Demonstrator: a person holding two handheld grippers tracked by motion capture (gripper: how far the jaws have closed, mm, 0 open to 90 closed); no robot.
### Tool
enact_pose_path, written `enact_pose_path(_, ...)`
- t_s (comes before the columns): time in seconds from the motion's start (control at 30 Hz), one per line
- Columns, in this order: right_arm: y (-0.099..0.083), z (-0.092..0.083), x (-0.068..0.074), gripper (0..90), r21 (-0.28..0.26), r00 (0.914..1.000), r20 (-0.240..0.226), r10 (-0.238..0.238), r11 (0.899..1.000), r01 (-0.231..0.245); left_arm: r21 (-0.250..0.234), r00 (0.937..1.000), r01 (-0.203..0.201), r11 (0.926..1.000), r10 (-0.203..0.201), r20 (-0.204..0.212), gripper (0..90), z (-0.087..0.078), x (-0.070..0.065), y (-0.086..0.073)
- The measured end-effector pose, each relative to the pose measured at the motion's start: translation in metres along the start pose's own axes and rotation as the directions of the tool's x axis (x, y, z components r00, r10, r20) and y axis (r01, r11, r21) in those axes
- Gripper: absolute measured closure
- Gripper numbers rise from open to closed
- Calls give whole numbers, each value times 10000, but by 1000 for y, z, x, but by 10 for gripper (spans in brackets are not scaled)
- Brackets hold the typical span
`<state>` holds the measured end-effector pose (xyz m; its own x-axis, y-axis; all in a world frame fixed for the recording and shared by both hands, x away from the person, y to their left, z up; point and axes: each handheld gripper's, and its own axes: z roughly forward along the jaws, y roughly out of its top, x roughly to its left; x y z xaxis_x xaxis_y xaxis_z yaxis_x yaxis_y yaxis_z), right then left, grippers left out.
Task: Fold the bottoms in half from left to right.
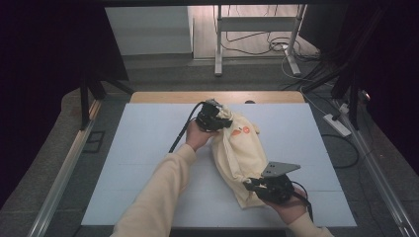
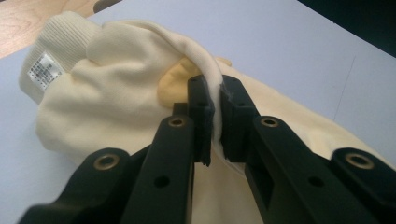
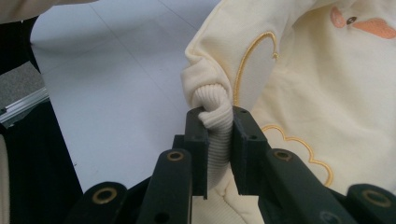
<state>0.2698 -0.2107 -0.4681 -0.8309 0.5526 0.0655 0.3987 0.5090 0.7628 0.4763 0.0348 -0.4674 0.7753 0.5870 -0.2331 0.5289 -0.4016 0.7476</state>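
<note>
High view: a cream sweatshirt lies bunched near the middle of the pale blue worktop, stretched between the two grippers. The left gripper sits at the garment's far end, just beside the orange print on its front. The right gripper is at the near end, close to the worktop's front edge, with the grey three-cornered plate on top of it. A cream sleeve covers the person's left forearm.

Left gripper view: the fingers are pinched nearly together on a thin fold of the cream fabric, which runs up between them. A ribbed hem or cuff with a white care label lies to the left, and a darker yellow lining shows just behind the fingers.

Right gripper view: the fingers clamp a ribbed cuff, bunched thick between them. Yellow embroidered outlines curve across the fabric beside it, and the orange print shows at the upper right.
</note>
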Motion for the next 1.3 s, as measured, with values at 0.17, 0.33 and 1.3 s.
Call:
enact_pose_path(0.17, -2, -3, 0, 783, 21, 9999, 108, 49, 10000, -49, 48, 10000, -15, 10000, 15, 48, 831, 6, -1, 2)
enact_pose_path(0.33, -6, -6, -1, 794, 53, 9997, 220, 129, 9999, -130, 140, 9999, -96, 9999, 94, 125, 831, 14, -4, 3)
enact_pose_path(1.3, -20, -17, -8, 816, 323, 9962, 399, 770, 9964, -783, 605, 9985, -335, 9976, 308, 447, 819, 52, -13, 5)
